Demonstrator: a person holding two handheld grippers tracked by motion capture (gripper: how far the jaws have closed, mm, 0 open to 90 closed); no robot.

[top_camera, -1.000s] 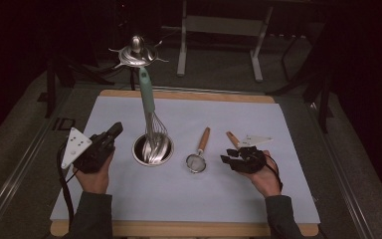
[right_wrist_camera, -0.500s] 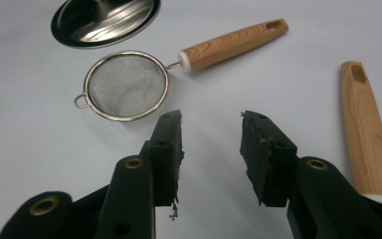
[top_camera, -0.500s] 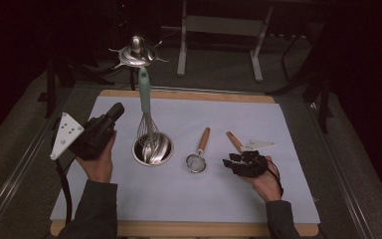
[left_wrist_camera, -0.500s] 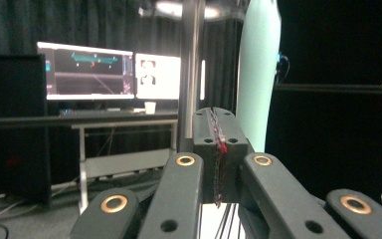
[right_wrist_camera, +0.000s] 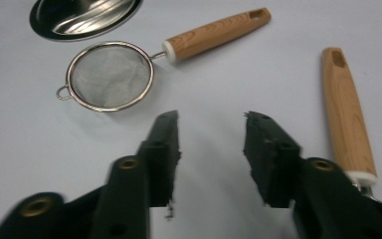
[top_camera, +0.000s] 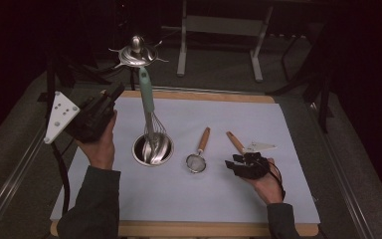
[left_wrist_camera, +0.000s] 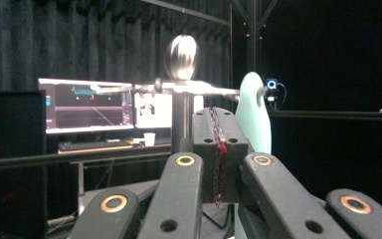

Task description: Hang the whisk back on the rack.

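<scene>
Strainer (top_camera: 197, 162) with a wooden handle lies flat on the pale mat (top_camera: 288, 129) in the high view, just right of a steel cup (top_camera: 152, 148) in which a whisk (top_camera: 147, 107) with a mint-green handle stands upright. Right of the strainer, the right gripper (top_camera: 233, 163) sits low in the person's hand, next to a second wooden-handled tool (top_camera: 235, 142) and well apart from the cup. On the other side, the left gripper (top_camera: 115, 91) is held up off the mat beside the whisk handle, apart from it. In the left gripper view, the left gripper (left_wrist_camera: 218, 149) has its jaws pressed together with nothing between them, and the pale whisk handle (left_wrist_camera: 253, 114) rises just behind them, with a lit screen (left_wrist_camera: 87, 104) far off in the dark room. In the right gripper view, the right gripper (right_wrist_camera: 211, 130) stands moderately wide over bare mat, its jaws having just been opening with nothing between them; the strainer (right_wrist_camera: 110, 74) lies just ahead of the jaw tips, the cup's rim (right_wrist_camera: 82, 22) beyond it, and the other wooden handle (right_wrist_camera: 345, 112) runs alongside one jaw.
</scene>
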